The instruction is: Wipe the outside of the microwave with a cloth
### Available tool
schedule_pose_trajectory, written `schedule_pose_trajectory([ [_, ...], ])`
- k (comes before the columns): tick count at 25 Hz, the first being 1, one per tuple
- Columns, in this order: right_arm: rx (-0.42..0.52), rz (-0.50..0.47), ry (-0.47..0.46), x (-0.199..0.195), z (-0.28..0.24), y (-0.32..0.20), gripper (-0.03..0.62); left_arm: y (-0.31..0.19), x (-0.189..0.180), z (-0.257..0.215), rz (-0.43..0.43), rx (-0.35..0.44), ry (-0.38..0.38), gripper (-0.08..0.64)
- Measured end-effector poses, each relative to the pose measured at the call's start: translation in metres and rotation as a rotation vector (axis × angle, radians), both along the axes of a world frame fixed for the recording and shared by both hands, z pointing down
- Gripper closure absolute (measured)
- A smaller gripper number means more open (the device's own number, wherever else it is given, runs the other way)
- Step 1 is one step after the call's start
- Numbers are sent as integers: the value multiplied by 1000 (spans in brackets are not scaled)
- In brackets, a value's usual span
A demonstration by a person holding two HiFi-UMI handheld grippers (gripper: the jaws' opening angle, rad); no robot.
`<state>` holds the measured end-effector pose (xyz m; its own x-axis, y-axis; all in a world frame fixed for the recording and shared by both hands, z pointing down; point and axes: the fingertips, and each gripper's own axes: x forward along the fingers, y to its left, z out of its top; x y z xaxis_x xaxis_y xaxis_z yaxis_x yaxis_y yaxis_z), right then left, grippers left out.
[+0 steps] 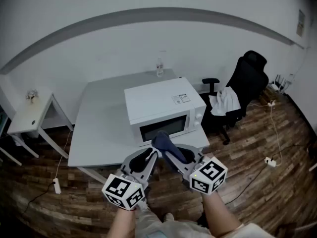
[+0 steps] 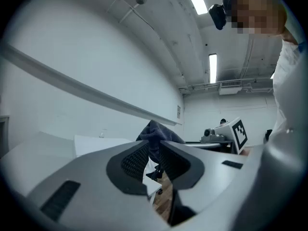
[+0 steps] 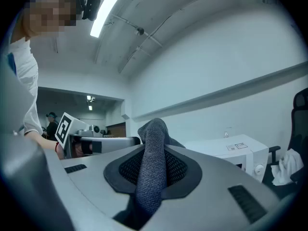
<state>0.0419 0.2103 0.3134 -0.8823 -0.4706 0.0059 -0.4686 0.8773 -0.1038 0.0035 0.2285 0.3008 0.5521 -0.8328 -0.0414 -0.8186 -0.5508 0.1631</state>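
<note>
White table (image 1: 96, 133) carries the white microwave (image 1: 161, 103), its door facing the person. Both grippers sit level at the table's front edge, just before that door. Right gripper (image 3: 152, 165): jaws nearly closed, clamping the dark blue cloth (image 3: 153, 143). Left gripper (image 2: 154, 158): jaws narrow, tips pinching the same cloth.

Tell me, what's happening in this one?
A person holds a tool in each hand in front of a white microwave on a grey table. The right tool is clamped on a dark cloth, and the left tool looks closed on another part of it. The cloth appears short of the microwave; no wiping contact yet.
</note>
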Motion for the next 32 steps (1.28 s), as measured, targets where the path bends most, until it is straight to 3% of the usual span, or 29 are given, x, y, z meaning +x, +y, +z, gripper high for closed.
schedule_pose_trajectory([
  [32,4,-72,-10,-39,-7,-31,509,-33,-34,0,-32,1,5,492],
])
